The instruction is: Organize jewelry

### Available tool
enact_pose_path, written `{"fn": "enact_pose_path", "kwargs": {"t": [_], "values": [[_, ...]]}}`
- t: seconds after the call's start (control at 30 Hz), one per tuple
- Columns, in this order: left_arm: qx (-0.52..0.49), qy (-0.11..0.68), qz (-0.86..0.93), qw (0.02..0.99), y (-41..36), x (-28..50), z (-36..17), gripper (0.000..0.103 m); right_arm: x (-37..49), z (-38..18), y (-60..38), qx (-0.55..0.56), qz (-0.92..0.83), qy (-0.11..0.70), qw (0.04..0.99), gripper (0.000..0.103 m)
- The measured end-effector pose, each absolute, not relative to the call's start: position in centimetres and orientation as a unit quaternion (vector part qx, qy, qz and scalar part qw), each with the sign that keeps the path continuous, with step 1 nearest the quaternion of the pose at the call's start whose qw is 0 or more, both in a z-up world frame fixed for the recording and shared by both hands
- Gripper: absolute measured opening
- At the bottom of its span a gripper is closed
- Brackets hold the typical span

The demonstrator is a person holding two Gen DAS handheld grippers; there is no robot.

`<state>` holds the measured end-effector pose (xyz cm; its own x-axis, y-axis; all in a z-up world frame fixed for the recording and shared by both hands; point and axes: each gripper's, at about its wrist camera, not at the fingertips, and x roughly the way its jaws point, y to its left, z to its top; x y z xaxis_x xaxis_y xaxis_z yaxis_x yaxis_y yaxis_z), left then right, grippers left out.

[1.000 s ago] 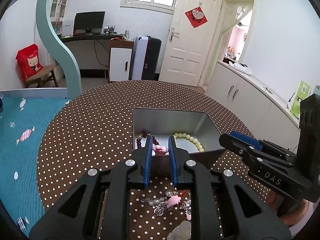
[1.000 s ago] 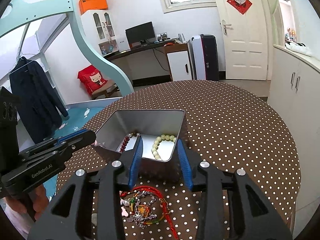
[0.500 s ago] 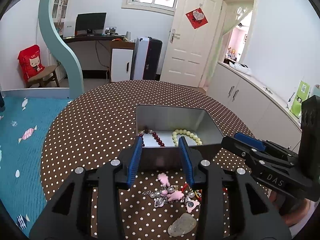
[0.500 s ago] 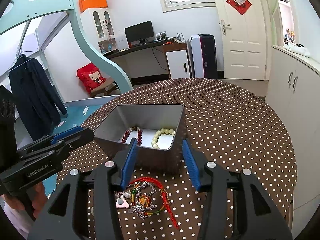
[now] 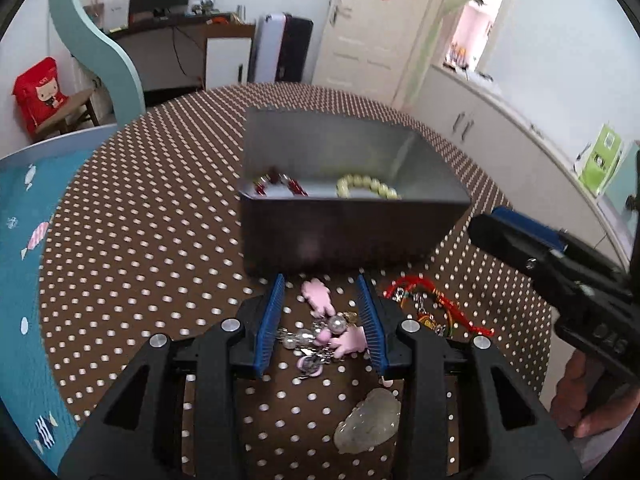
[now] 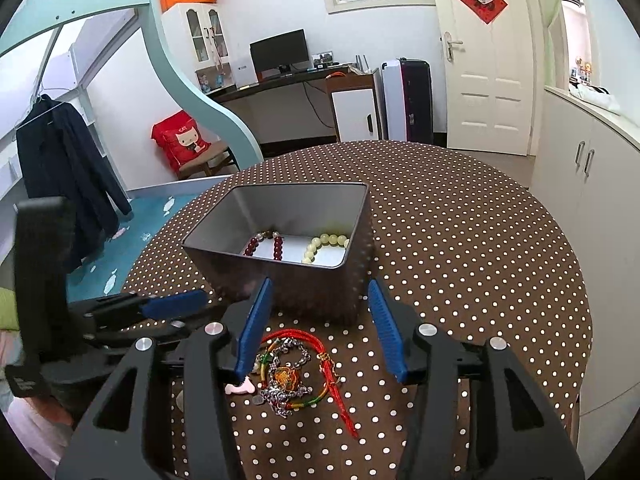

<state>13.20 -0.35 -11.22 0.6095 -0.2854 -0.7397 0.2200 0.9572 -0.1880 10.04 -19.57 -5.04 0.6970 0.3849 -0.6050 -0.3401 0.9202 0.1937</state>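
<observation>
A grey metal tin (image 5: pixel 344 236) (image 6: pixel 320 288) stands on the dotted table and holds a dark red bead bracelet (image 6: pixel 266 245) and a pale green bead bracelet (image 6: pixel 324 245). My left gripper (image 5: pixel 322 316) is open low over a pink charm bracelet with silver beads (image 5: pixel 320 320), in front of the tin. My right gripper (image 6: pixel 320 328) is open above a red cord with chains and a pendant (image 6: pixel 296 376). A clear stone pendant (image 5: pixel 368 420) lies nearer me.
The round table has a brown polka-dot cloth (image 6: pixel 460 264). A teal bed frame (image 6: pixel 188 92) and a blue mat (image 5: pixel 24 208) are on the left, cabinets (image 6: pixel 592 184) on the right. The other gripper shows at each view's edge.
My left gripper opened and let go of the pink charm bracelet, which dropped onto the table before the tin. It then lowered over the bracelet. My right gripper opened wider and drew back slightly.
</observation>
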Motion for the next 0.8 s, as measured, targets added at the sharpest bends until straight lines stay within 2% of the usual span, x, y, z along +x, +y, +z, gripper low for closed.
{"fn": "enact_pose_path", "kwargs": {"t": [0.07,0.33,0.7,0.8], "values": [[-0.008,0.445,-0.132,0.886,-1.3,13.6,-12.3,0.012,10.1,-5.1,-19.7,0.033,0.196,0.337,0.92,0.048],[0.005,0.434,-0.125,0.892,-1.4,13.1,-12.0,0.011,10.6,-5.3,-19.8,0.039,0.194,0.342,0.919,0.048],[-0.031,0.337,-0.168,0.926,0.2,11.1,-5.1,0.011,11.9,-4.4,-20.0,0.053,0.191,0.333,0.922,0.048],[-0.035,0.324,-0.155,0.933,0.2,11.7,-4.2,0.011,12.6,-4.5,-19.5,0.05,0.188,0.34,0.92,0.034]]}}
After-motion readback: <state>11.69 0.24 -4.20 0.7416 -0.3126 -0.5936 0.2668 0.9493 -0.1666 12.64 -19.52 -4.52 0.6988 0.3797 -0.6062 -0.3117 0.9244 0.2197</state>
